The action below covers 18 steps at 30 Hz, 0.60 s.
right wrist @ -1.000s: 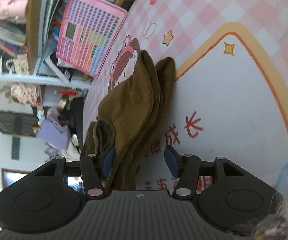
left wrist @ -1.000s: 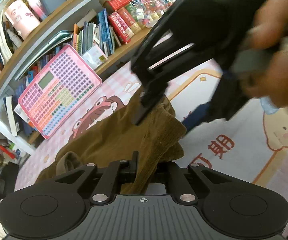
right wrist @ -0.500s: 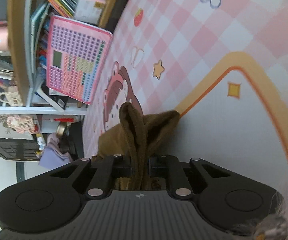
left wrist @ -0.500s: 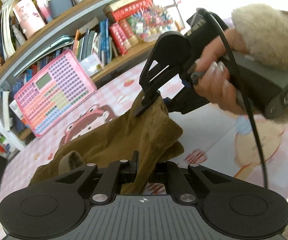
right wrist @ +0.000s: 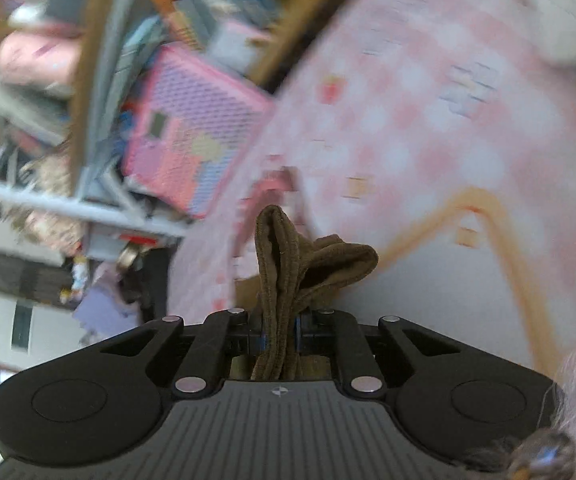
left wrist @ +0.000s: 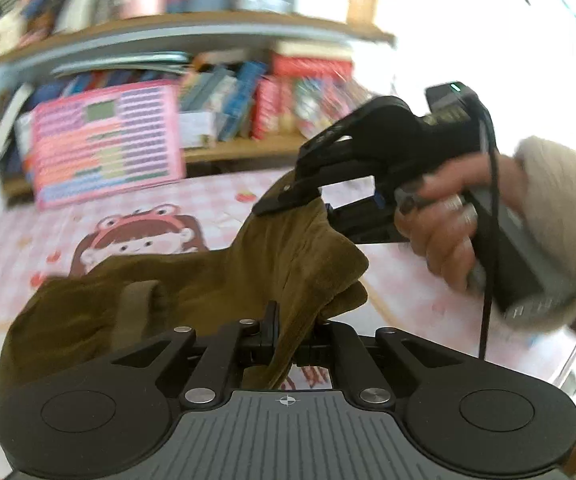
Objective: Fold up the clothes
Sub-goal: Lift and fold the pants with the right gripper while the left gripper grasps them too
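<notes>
A brown corduroy garment [left wrist: 191,280] hangs lifted above the pink checked play mat [left wrist: 15,240]. My left gripper [left wrist: 288,332] is shut on its near edge, cloth bunched between the jaws. In the left wrist view my right gripper [left wrist: 292,204], held by a hand [left wrist: 448,232] in a fluffy sleeve, is clamped on the garment's far upper corner. The right wrist view shows that gripper [right wrist: 279,332] shut on a thick fold of the brown garment [right wrist: 288,256], which sticks up past the fingertips. Both views are motion-blurred.
A wooden bookshelf [left wrist: 215,28] full of books stands behind the mat. A pink keyboard toy [left wrist: 107,140] leans against its lower shelf and also shows as the pink toy [right wrist: 195,136] in the right wrist view. A cable [left wrist: 488,264] hangs from the right gripper.
The right gripper closed on the garment's fold, and both grippers rose, lifting the cloth off the mat. The left view rolled so the shelf now looks level.
</notes>
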Motion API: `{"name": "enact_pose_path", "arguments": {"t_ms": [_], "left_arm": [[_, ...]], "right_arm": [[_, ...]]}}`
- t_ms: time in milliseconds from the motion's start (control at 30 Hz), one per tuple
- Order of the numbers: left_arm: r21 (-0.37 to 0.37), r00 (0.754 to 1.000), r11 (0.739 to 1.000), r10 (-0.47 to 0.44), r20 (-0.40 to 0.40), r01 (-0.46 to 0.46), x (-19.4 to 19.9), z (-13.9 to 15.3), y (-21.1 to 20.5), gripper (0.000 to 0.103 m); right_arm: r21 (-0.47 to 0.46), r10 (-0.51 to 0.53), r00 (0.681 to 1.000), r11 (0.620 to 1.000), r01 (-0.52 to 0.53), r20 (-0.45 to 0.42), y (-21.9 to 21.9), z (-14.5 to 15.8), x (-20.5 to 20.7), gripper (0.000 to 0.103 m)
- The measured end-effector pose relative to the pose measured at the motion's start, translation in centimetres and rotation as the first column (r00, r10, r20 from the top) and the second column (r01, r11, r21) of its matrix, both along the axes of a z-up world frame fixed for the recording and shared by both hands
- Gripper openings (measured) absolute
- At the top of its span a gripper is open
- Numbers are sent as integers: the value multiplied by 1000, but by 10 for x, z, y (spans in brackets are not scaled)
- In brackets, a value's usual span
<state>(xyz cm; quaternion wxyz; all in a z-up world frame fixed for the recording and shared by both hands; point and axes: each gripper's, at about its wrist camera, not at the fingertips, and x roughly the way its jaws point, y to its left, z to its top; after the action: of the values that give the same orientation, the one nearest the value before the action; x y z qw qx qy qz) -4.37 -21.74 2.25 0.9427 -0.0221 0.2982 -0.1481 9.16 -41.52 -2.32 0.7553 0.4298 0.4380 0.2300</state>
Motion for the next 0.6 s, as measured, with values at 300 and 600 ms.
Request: {"name": "enact_pose_path", "arguments": {"t_ms": [300,600], "left_arm": [[-212,975,952,216,-58,-223,-22,-7,98,5],[-217,922,918,269,-278,-333,-30,-41,197,25]], "right_arm": [[-204,229,957,960,-192,176,112,60,13,12],[-405,298,949,884,-234,101,233,34,30,37]]}}
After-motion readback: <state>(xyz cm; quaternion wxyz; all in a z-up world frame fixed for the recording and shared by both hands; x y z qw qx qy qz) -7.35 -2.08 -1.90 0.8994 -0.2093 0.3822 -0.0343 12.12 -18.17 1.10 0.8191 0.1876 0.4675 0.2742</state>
